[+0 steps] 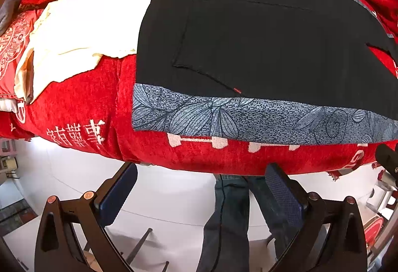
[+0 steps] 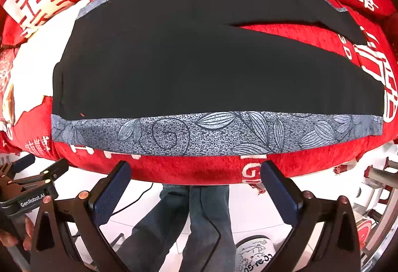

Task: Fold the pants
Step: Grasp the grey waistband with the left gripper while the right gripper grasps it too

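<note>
Black pants (image 1: 261, 35) with grey leaf-print side stripes (image 1: 248, 120) lie flat on a red blanket (image 1: 82, 97). In the right wrist view the pants (image 2: 199, 68) spread wide, legs split at the right, with the grey stripe (image 2: 199, 132) along the near edge. My left gripper (image 1: 201, 182) is open and empty, below the blanket's near edge. My right gripper (image 2: 196, 177) is open and empty, also just short of the near edge. The left gripper (image 2: 32, 172) shows at the left of the right wrist view.
A white garment (image 1: 87, 23) lies on the blanket left of the pants. The person's jeans legs (image 2: 189, 222) and a shoe (image 2: 253, 254) stand on white floor tiles (image 1: 161, 197). Metal furniture (image 2: 378, 187) is at the right.
</note>
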Tool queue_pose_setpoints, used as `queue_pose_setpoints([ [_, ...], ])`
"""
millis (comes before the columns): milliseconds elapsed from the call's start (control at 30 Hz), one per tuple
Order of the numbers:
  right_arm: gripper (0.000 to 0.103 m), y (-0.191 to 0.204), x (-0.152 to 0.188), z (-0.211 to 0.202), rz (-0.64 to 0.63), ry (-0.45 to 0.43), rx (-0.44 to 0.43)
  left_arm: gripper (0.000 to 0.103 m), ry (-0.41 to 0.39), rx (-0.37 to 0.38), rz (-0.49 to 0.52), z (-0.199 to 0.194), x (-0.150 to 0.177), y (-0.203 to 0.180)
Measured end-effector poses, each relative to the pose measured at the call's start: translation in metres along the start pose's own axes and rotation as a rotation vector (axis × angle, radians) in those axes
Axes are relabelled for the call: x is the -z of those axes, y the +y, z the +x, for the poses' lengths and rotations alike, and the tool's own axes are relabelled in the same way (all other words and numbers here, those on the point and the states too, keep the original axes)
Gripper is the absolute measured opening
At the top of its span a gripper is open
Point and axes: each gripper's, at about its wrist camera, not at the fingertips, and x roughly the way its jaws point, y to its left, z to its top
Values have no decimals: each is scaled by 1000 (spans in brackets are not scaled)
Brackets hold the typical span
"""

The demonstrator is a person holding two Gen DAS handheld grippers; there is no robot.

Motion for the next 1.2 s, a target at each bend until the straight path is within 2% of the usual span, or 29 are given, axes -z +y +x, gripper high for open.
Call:
queue_pose_setpoints([
  [233, 103, -4, 1, 4, 8, 4, 2, 103, 9, 10, -5, 5, -1, 1],
  [333, 103, -6, 1, 6, 16, 4, -19, 103, 2, 70, -26, 6, -2, 4],
  [400, 103, -11, 1, 8, 51, -2, -108, 103, -24, 175, -64, 7, -1, 10],
  [467, 103, -22, 2, 14, 116, -6, -263, 103, -38, 267, -101, 10, -2, 19],
  [567, 103, -36, 4, 29, 210, 15, -455, 103, -78, 347, -117, 11, -2, 27],
  [667, 102, -45, 9, 46, 258, 34, -565, 103, -123, 453, -122, 15, -2, 35],
  [733, 96, -48, 13, 60, 281, 57, -642, 103, -114, 521, -126, 25, -3, 40],
  [800, 72, -50, 18, 76, 301, 93, -709, 103, -96, 594, -139, 36, -3, 45],
  [867, 71, -48, 26, 96, 325, 128, -785, 103, -79, 650, -156, 48, -2, 48],
  [967, 71, -45, 31, 118, 336, 135, -848, 103, -59, 685, -179, 65, 0, 50],
  [1200, 71, -41, 25, 140, 390, 73, -972, 103, -49, 728, -221, 87, 9, 58],
])
